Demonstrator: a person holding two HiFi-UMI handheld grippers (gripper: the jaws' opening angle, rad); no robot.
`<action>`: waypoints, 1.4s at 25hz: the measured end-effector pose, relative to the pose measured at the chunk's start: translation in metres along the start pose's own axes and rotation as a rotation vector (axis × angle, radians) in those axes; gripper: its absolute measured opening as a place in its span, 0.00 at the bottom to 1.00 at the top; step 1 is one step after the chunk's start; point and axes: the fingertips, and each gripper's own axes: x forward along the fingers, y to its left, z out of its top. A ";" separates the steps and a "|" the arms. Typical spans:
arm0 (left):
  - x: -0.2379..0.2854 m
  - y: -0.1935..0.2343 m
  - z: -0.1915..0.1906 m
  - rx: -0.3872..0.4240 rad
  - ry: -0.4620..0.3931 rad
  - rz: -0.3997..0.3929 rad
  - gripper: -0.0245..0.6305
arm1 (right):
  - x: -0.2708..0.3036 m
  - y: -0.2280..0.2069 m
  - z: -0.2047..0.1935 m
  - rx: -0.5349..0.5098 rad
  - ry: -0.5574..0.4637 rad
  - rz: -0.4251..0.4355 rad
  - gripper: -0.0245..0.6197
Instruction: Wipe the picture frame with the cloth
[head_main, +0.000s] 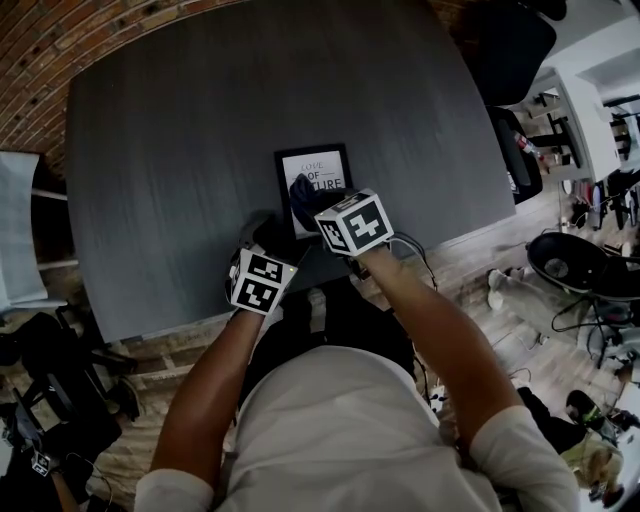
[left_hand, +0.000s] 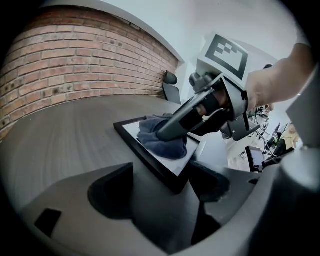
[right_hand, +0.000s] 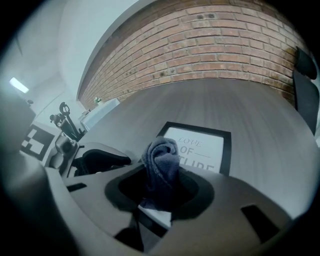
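The wiping looks to be under way rather than finished, since the cloth (right_hand: 161, 160) lies bunched on the glass of the picture frame (right_hand: 200, 145) and not off to one side. The frame lies flat on the dark surface (head_main: 180, 150). From above, the cloth covers the near part of the frame's white print, while the far part with its lettering and the black border around it are bare. Nothing shows which areas have already been gone over, so my guess is that most of the glass and the whole border are left to do. The right gripper (right_hand: 160, 187) has its jaws closed tight on the cloth, which stands up as a dark blue wad between them, its free end pressed down on the print near the frame's near edge. The left gripper (left_hand: 161, 186) holds nothing. Its jaws stand wide apart just at the frame's near corner, and that corner reaches into the gap between them. I cannot tell whether either jaw touches the frame, but the pose suggests it is there to steady the frame while the other gripper rubs.
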 end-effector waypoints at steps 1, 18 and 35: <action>0.000 0.000 0.000 -0.002 0.000 0.000 0.56 | -0.002 -0.002 -0.002 -0.005 0.003 -0.009 0.23; 0.002 0.003 0.000 -0.031 0.014 0.007 0.57 | -0.037 -0.047 -0.020 -0.077 0.009 -0.146 0.24; -0.005 0.018 0.013 -0.097 -0.021 -0.019 0.56 | -0.087 -0.075 -0.019 -0.113 -0.051 -0.282 0.24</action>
